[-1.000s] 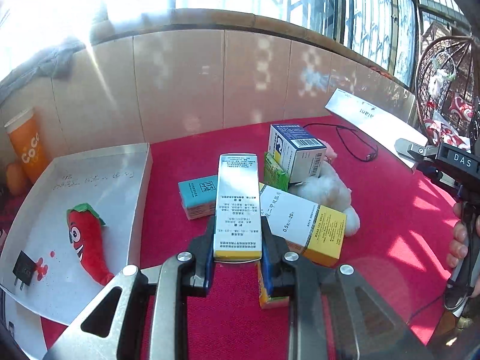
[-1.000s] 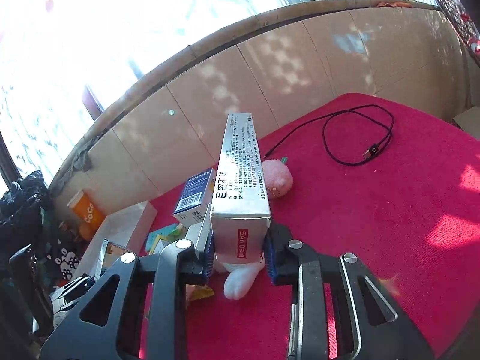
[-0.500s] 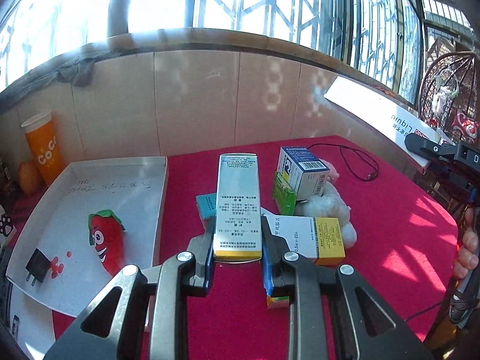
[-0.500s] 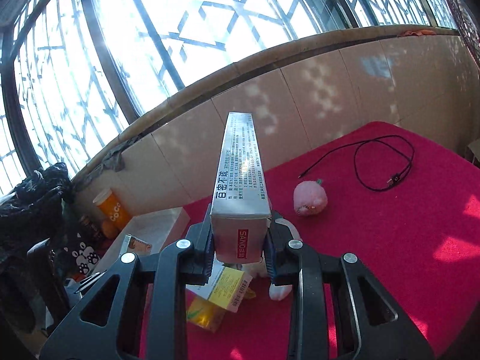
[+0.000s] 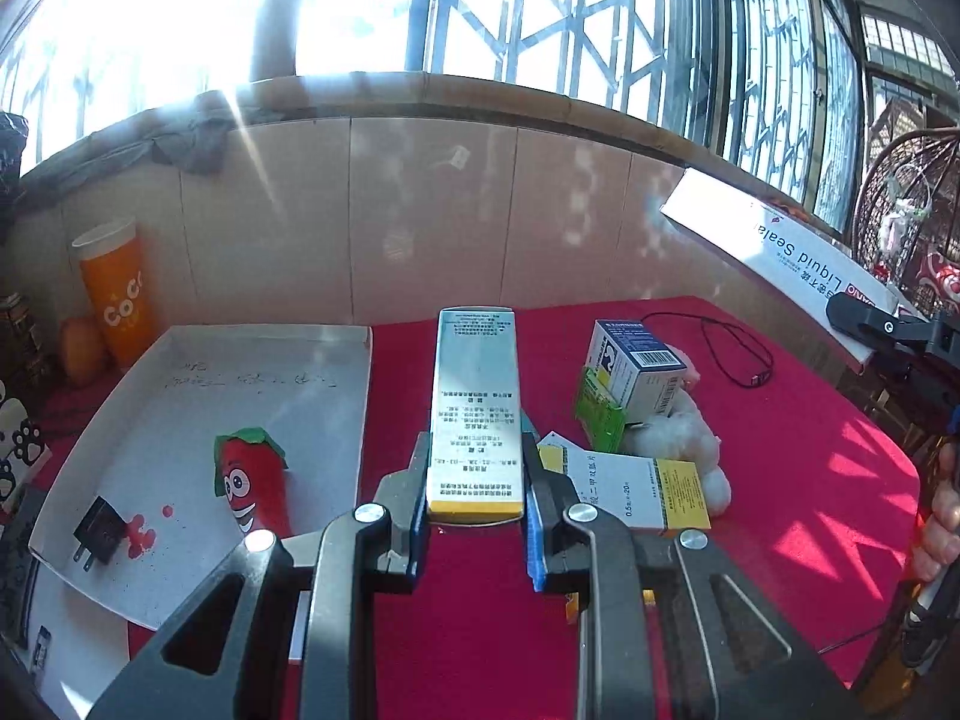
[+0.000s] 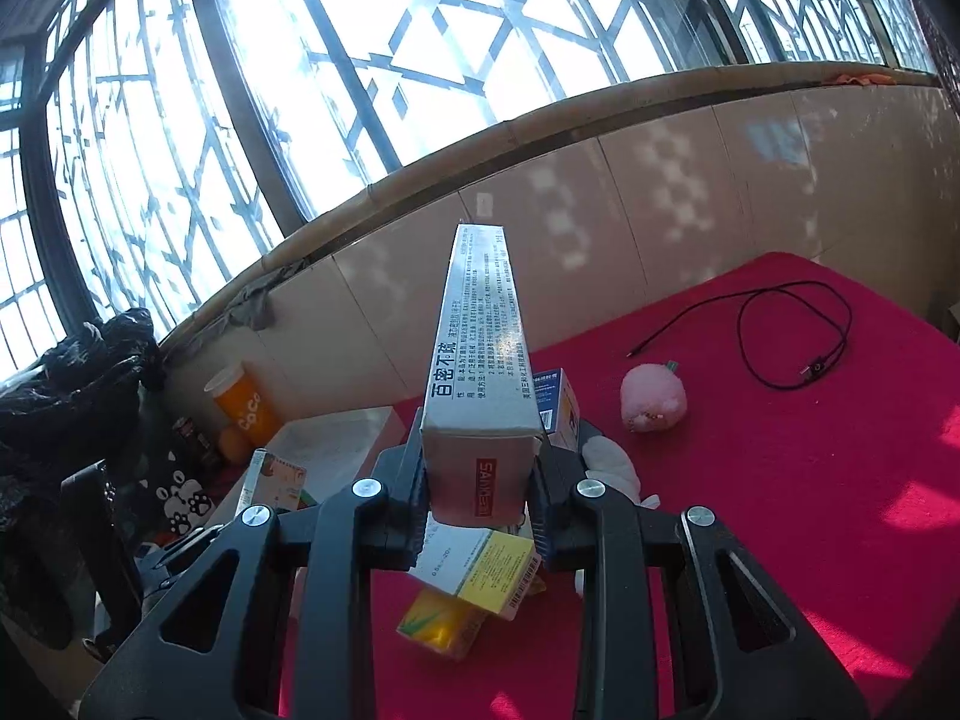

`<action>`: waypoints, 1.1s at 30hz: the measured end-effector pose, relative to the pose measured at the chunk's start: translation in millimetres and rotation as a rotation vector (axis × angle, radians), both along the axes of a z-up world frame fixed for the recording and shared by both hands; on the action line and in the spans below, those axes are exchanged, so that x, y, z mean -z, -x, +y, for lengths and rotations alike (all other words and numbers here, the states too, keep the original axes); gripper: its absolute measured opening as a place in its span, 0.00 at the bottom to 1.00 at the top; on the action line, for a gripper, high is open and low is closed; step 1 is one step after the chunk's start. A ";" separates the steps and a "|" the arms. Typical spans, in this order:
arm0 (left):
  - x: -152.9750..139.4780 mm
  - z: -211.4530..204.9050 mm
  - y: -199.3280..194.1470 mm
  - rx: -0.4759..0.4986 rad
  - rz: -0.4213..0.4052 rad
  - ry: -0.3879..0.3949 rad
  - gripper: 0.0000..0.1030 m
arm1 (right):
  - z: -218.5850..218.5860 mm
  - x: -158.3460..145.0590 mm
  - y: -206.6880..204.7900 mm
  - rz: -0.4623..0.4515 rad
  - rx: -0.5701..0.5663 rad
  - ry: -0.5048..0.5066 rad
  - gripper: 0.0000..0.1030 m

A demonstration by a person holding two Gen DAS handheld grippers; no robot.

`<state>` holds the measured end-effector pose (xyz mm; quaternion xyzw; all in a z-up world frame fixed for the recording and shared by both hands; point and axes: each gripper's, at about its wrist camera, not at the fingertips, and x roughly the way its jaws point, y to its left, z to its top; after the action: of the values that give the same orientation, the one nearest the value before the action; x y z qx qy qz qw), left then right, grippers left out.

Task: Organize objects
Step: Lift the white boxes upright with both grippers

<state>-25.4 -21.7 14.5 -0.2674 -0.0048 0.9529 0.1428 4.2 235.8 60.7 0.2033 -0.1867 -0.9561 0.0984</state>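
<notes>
My left gripper (image 5: 476,480) is shut on a long flat box with a yellow end (image 5: 475,414), held above the red table. My right gripper (image 6: 480,474) is shut on a long silver box (image 6: 480,354) that points up and away; the same silver box (image 5: 774,240) shows at the right of the left wrist view. On the table lie a white and yellow box (image 5: 630,489), a blue and white box (image 5: 639,369), a green packet (image 5: 600,417) and a white plush (image 5: 684,450). A white tray (image 5: 336,360) at the left holds a red chilli toy (image 5: 255,489) and a black plug (image 5: 102,531).
An orange paper cup (image 5: 117,294) stands behind the tray by the tiled wall. A black cable (image 6: 798,336) and a pink plush ball (image 6: 653,398) lie on the red cloth (image 6: 810,480) at the right. A yellow packet (image 6: 441,624) lies under my right gripper. Fingers of a hand (image 5: 942,510) show at the right edge.
Both grippers have risen with their boxes and tilted up a little, so more window shows. The table objects have slid lower in both views.
</notes>
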 end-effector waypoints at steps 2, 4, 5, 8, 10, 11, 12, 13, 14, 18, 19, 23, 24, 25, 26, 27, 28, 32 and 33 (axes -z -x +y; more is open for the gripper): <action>-0.5 -2.7 0.7 -0.004 -0.001 0.000 0.23 | -2.0 -0.6 0.4 -0.001 -0.005 -0.001 0.26; -1.1 -5.8 1.0 -0.011 -0.001 -0.002 0.23 | -4.5 -0.6 1.1 -0.004 -0.011 -0.003 0.26; -1.6 -7.4 1.0 -0.015 0.000 -0.004 0.23 | -5.4 -0.6 1.1 -0.005 -0.013 -0.003 0.26; -3.1 -11.9 0.9 -0.025 0.005 -0.007 0.23 | -8.5 -0.7 1.1 -0.008 -0.021 -0.006 0.26; -4.1 -14.6 0.9 -0.032 0.008 -0.009 0.23 | -10.6 -0.7 1.5 -0.010 -0.026 -0.008 0.26; -4.5 -16.0 0.7 -0.036 0.010 -0.010 0.23 | -11.6 -0.5 1.5 -0.012 -0.029 -0.009 0.26; -4.9 -17.4 0.7 -0.038 0.011 -0.012 0.23 | -12.7 -0.6 1.6 -0.013 -0.032 -0.011 0.26; -5.2 -18.5 0.7 -0.042 0.012 -0.014 0.23 | -13.6 -0.3 1.1 -0.013 -0.034 -0.012 0.26; -5.2 -19.9 0.9 -0.045 0.012 -0.016 0.23 | -14.7 0.1 1.2 -0.015 -0.037 -0.014 0.26; -4.2 -25.2 2.9 -0.057 0.008 -0.018 0.23 | -17.7 1.0 1.5 -0.021 -0.046 -0.018 0.26; -4.4 -26.9 3.6 -0.060 0.010 -0.017 0.23 | -18.1 1.1 1.7 -0.021 -0.046 -0.018 0.26; -6.0 -41.8 14.1 -0.096 0.052 -0.018 0.23 | -18.8 0.6 1.5 -0.022 -0.049 -0.018 0.26; -5.2 -47.8 19.3 -0.104 0.055 -0.029 0.23 | -18.8 0.5 1.5 -0.021 -0.049 -0.017 0.26; -4.1 -54.6 24.4 -0.107 0.054 -0.052 0.23 | -19.2 0.2 1.5 -0.020 -0.050 -0.016 0.26; -3.0 -62.2 28.4 -0.112 0.056 -0.082 0.23 | -19.7 0.1 1.3 -0.019 -0.051 -0.015 0.26; -1.7 -68.7 32.0 -0.122 0.059 -0.103 0.23 | -20.5 0.0 1.1 -0.018 -0.053 -0.015 0.26; -0.2 -74.0 35.7 -0.130 0.060 -0.121 0.23 | -21.2 0.1 1.0 -0.017 -0.055 -0.015 0.26; 13.5 -85.0 49.0 -0.140 0.053 -0.183 0.23 | -22.8 1.5 2.2 -0.018 -0.063 -0.012 0.26; 17.1 -85.2 52.2 -0.136 0.050 -0.196 0.23 | -23.0 2.1 2.6 -0.019 -0.065 -0.012 0.26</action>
<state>-77.6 -106.9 -2.6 -0.2274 -0.1128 0.9617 0.1032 1.6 212.7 58.6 0.2192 -0.1750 -0.9515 0.1262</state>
